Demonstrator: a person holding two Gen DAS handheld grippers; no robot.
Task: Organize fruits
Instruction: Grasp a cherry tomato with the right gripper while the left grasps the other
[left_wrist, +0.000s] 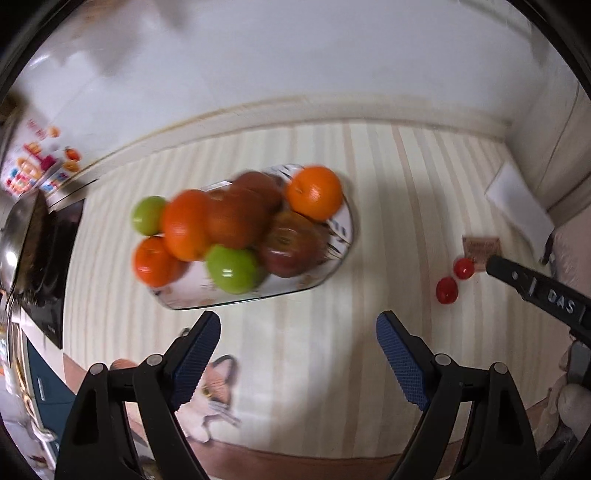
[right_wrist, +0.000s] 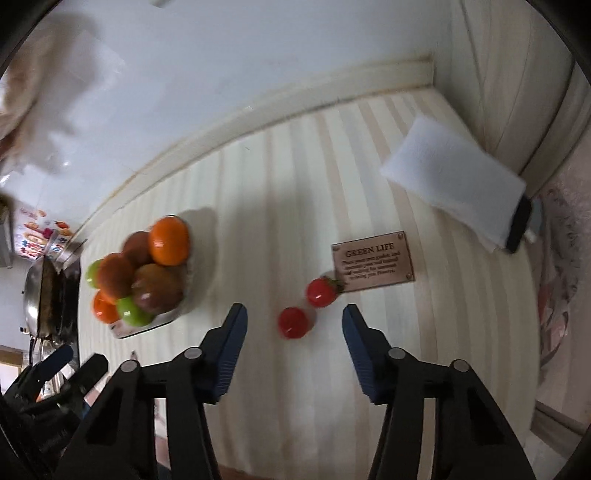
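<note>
Item: two small round glossy red fruits on a cream-striped tablecloth (right_wrist: 295, 192), one nearer (right_wrist: 293, 322), one farther (right_wrist: 322, 292) with a green leafy top, the two just beside each other. They lay straight ahead of the right gripper (right_wrist: 293, 325), slightly beyond its tips, the nearer fruit roughly on the line between the blue-padded fingers (right_wrist: 232, 354). Jaws stood parted with nothing between them, pads touching no fruit. Pair had no marked long axis; the line through the two ran from near-left to far-right.

Item: oval patterned plate (left_wrist: 341, 229), heaped with oranges (left_wrist: 314, 192), green apples (left_wrist: 232, 268) and dark red apples (left_wrist: 286, 249), far-left of the red fruits and well apart from them. Left gripper (left_wrist: 298, 330) hung just near of the plate's edge, jaws spread wide, empty.

Nearer hand, by judgement: right for the red fruits, left for the plate.

Item: brown engraved plaque (right_wrist: 373, 263), touching or just behind the farther fruit.

Hard to make out: heaped fruit was blurred and its count uncertain; kind of red fruit unclear; plate's far rim was hidden by the heap.
</note>
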